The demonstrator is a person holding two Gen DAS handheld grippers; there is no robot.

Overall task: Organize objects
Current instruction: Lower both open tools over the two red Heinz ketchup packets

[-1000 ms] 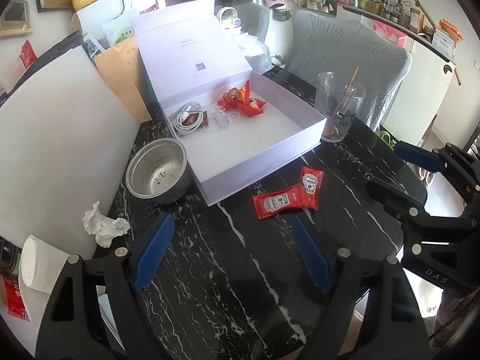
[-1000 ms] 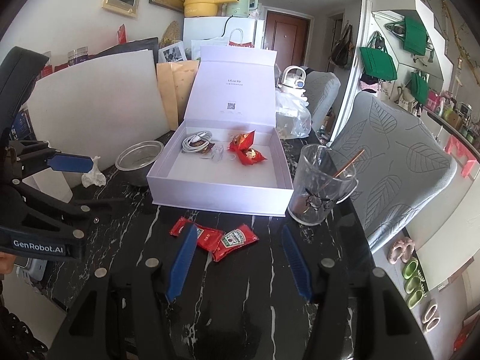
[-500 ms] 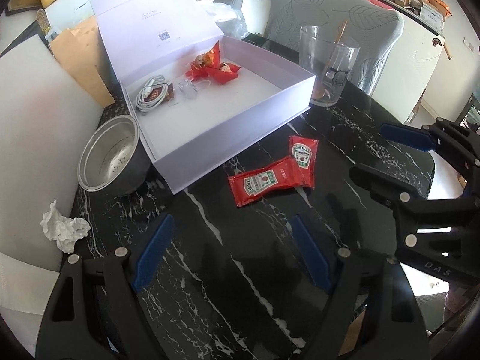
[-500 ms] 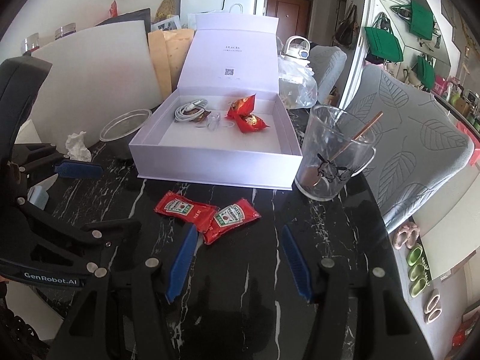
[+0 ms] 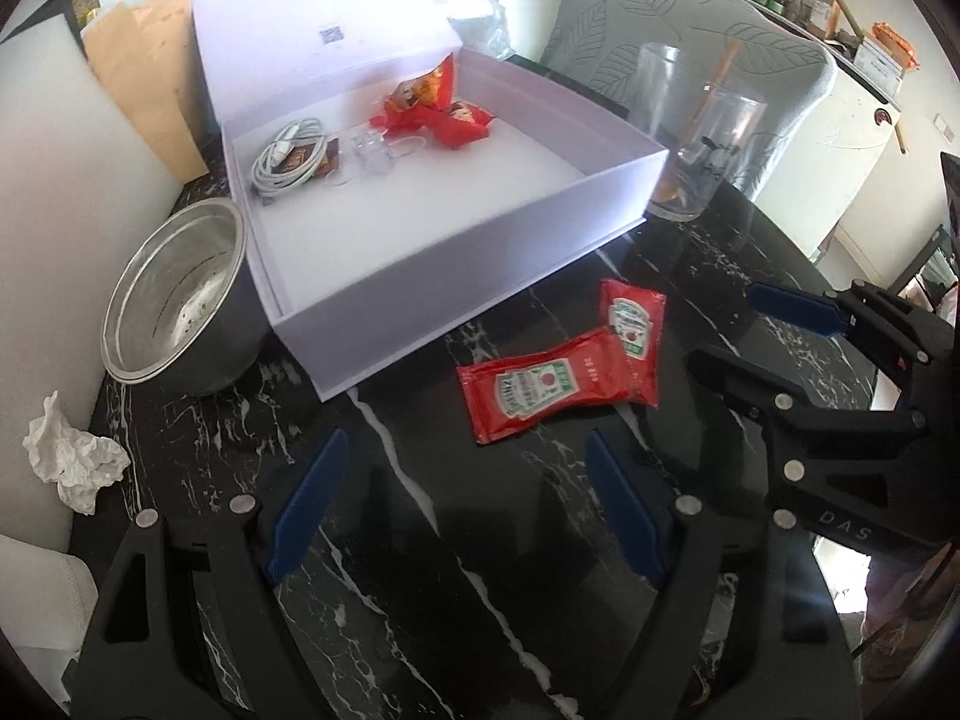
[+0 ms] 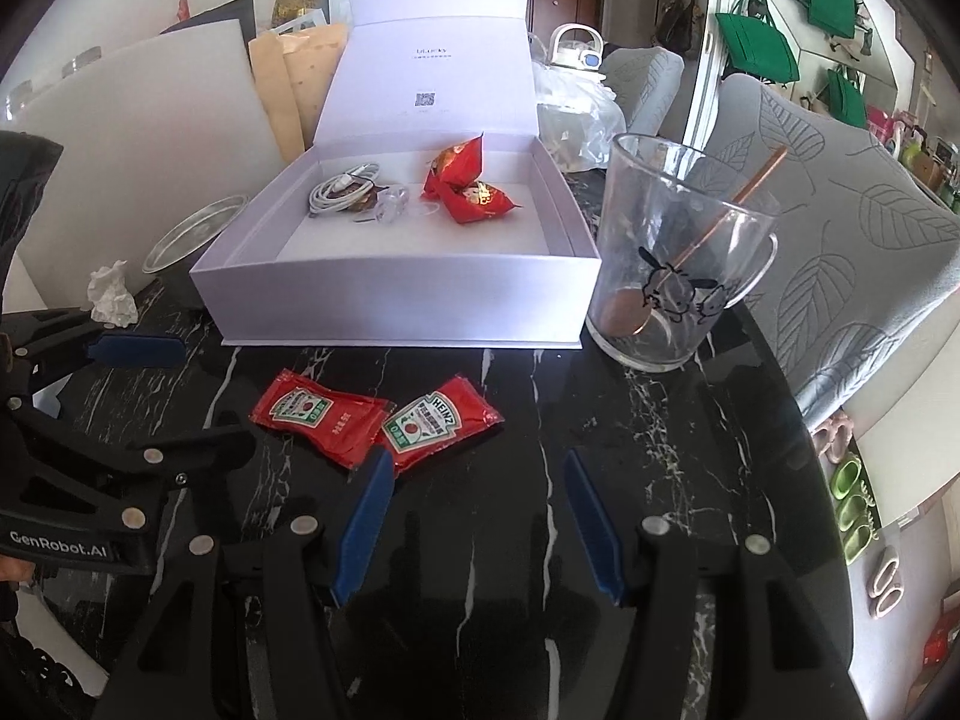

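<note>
Two red ketchup packets [image 5: 558, 384] [image 6: 372, 420] lie overlapping on the black marble table [image 5: 420, 540], just in front of an open lilac box [image 5: 456, 276] [image 6: 396, 306]. The box holds a white cable [image 5: 288, 159], red snack wrappers [image 5: 438, 108] and small clear items. My left gripper [image 5: 462, 498] is open and empty, just short of the packets. My right gripper [image 6: 477, 504] is open and empty, its left finger beside the nearer packet. Each gripper shows in the other's view.
A steel bowl [image 5: 180, 294] stands left of the box. A crumpled tissue [image 5: 72, 462] lies near the table's left edge. A glass mug with a copper spoon [image 6: 672, 264] stands right of the box. A grey chair [image 6: 852, 228] and white boards [image 6: 138, 138] border the table.
Both grippers have moved forward and down toward the ketchup packets and the box. Both stay open. Nothing on the table has moved.
</note>
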